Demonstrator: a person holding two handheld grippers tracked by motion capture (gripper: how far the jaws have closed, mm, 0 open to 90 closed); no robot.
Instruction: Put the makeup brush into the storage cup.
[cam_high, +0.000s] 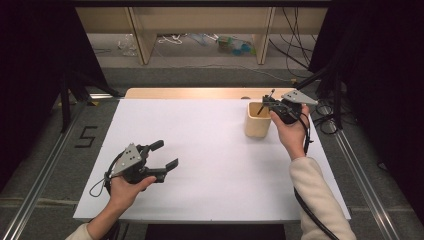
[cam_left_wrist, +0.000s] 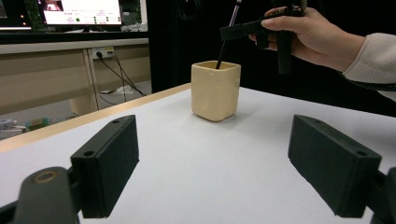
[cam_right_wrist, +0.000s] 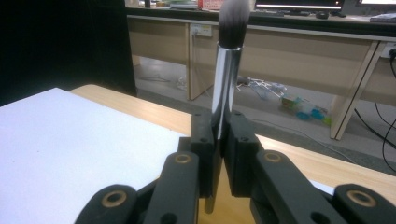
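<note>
1. High view: the left gripper (cam_high: 162, 155) rests low over the near-left part of the white table (cam_high: 210, 150), its jaws spread wide with nothing between them. The right gripper (cam_high: 267, 106) is held up at the far right, just above a cream square cup (cam_high: 257, 120) that stands upright near the table's far edge. A thin dark makeup brush (cam_high: 265, 102) slants between the gripper and the cup's mouth; its lower end seems to dip inside the cup, though the picture is too small to be sure.

2. Left gripper view: the two black jaws stand far apart over bare table. Beyond them is the cream square cup (cam_left_wrist: 215, 91), well apart from this gripper. The makeup brush (cam_left_wrist: 224, 44) leans out of the cup's opening, tilted, its handle end down inside, and the right gripper (cam_left_wrist: 233, 31) clamps it higher up from the side, held by a hand in a pale sleeve.

3. Right gripper view: the jaws are pressed together on the makeup brush (cam_right_wrist: 224, 93), pinching its shiny metal ferrule. The dark, pale-tipped bristles point up, away from the jaws, and the handle runs down below them.
</note>
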